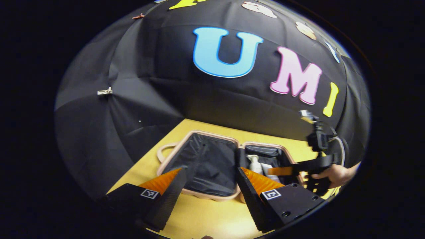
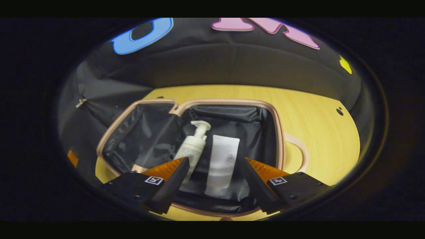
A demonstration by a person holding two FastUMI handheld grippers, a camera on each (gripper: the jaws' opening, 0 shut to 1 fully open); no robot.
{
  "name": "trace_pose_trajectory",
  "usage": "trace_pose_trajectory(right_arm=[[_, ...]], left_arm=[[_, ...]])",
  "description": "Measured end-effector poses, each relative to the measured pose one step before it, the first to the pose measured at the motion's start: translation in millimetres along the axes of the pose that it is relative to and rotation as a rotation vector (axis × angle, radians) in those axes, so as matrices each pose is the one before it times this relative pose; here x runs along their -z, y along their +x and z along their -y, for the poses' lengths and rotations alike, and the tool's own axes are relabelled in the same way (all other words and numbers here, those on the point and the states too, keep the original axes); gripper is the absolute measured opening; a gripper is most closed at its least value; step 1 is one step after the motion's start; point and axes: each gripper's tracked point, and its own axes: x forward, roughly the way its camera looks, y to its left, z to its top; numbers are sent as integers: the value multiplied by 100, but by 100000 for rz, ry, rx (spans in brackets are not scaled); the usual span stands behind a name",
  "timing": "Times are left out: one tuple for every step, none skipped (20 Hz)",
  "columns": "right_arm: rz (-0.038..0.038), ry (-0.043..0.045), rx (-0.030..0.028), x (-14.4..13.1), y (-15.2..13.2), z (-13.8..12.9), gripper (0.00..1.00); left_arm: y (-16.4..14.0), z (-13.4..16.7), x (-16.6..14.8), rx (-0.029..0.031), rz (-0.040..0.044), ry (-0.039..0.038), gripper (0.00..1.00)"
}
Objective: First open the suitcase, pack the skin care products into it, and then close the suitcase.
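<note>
A pink-rimmed suitcase [image 2: 280, 132] lies wide open on the yellow table, both halves lined in black. In its right half rest a white pump bottle [image 2: 192, 147] and a white tube [image 2: 223, 162], side by side. My right gripper [image 2: 214, 162] hovers open just above them, holding nothing. In the left gripper view the same suitcase [image 1: 199, 196] shows with its bare left half in front of my left gripper [image 1: 211, 172], which stands open above the near rim. The pump bottle [image 1: 254, 164] peeks from the right half, and the right gripper [image 1: 317, 166] hangs there, held by a hand [image 1: 337, 174].
The yellow wooden table [image 2: 318, 126] stretches to the right of the suitcase, with small holes near its far right edge. A pink carry handle [image 1: 162, 151] loops out at the case's left side. Black cloth walls close in behind and to the left.
</note>
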Motion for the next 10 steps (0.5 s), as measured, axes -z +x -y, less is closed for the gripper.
trace_pose_trajectory(right_arm=[[4683, -1357, -1085, -1031, -1323, -17, 90], [4521, -876, -971, -795, -1368, 93, 98], [4575, -99, -24, -786, -1087, 248, 98], [4514, 632, -202, -876, -1312, 345, 98], [3933, 623, 318, -892, -1257, 452, 98], [2990, 523, 1059, -611, -1234, 710, 98], [2834, 406, 1136, -610, -1035, 788, 98], [2205, 27, 1143, -448, -968, 781, 98], [1447, -235, 1148, -256, -731, 891, 97], [1395, -1045, 1146, -194, -956, 1034, 98]], left_arm=[[1209, -1934, -303, -3733, -957, -704, 96], [1148, -1804, -638, -3321, -299, -583, 96], [1245, -2005, -508, -3366, -182, -671, 96], [1353, -1855, -387, -3190, -452, -1740, 96], [1575, -1757, -316, -2223, -1137, -2197, 96], [1623, -1445, 35, -1340, -3210, -1835, 96], [975, -1503, 125, -1774, -3031, -1451, 97], [1777, -1161, -92, -1864, -2551, -1730, 97], [1928, -634, -105, 416, -2053, -2065, 97], [1736, -209, 163, 1124, -3101, -2369, 97]])
